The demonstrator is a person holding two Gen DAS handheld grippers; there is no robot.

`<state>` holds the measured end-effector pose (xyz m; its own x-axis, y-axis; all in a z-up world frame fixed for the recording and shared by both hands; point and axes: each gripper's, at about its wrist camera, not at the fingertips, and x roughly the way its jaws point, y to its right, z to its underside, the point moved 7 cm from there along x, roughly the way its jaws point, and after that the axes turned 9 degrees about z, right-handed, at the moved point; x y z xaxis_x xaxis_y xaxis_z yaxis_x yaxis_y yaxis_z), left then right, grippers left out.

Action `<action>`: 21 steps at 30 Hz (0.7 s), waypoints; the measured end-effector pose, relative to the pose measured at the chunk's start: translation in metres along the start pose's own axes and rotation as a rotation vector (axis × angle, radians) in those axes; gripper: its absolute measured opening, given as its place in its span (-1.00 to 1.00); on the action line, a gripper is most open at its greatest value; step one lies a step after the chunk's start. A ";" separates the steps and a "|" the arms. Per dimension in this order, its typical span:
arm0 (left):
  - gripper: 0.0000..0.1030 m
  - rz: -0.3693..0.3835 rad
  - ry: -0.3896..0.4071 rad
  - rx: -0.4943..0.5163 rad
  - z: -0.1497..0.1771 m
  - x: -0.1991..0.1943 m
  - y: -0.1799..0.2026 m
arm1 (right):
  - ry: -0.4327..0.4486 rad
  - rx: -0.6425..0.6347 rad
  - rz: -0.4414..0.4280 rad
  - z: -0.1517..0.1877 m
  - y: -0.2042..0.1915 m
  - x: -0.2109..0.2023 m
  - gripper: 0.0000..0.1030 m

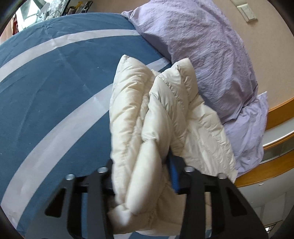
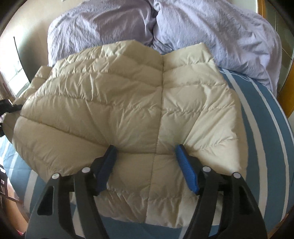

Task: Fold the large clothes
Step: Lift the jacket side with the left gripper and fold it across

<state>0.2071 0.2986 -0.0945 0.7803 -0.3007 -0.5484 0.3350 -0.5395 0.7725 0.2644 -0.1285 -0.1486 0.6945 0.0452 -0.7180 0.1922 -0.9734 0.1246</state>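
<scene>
Left wrist view, nearest: black two-finger left gripper [image 1: 145, 176] with blue pads, clamped on a thick bunched fold of the cream quilted down jacket [image 1: 147, 128]; only the blue pad [image 1: 173, 172] at 3 o'clock visible, the other buried in fabric. Held fold raised and bundled, remainder draped down toward 4 o'clock onto the bed.

Below and at 9 to 11 o'clock: blue bedsheet with broad white stripes [image 1: 46, 103], flat, lightly creased, bare across the whole left half. At 1 to 3 o'clock: two lavender crinkled pillows [image 1: 207, 47], touching the jacket's far edge. Beyond, at 3 to 4 o'clock: curved wooden bed frame [image 1: 279, 108]. Farthest, at 1 o'clock: beige wall with a white switch plate [image 1: 248, 12]; at 11 o'clock, a cluttered shelf, contents too small to tell.

Right wrist view, nearest: black right gripper [image 2: 147, 161], jaws spread wide, blue pads [image 2: 185, 169] pressed on the jacket's near panel, no fabric pinched between them. Jacket [image 2: 128, 103] spread broad over the bed, centre seam running toward 12 o'clock, near hem toward 6 o'clock. Striped sheet [image 2: 261, 117] exposed at 3 o'clock and along the near edge. Pillows [image 2: 211, 27] at 12 o'clock, abutting the jacket's far edge. Wooden frame [image 2: 286, 103] at 3 o'clock; bright window at 9 o'clock.
</scene>
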 end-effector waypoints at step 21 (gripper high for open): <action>-0.59 0.370 -0.002 0.227 0.025 -0.026 0.195 | 0.005 0.022 -0.011 0.000 -0.005 0.010 0.57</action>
<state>0.2390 0.1820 0.0624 0.8250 -0.5074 -0.2489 -0.0917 -0.5547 0.8270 0.2699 -0.1231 -0.1566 0.6959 0.0567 -0.7159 0.1842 -0.9776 0.1017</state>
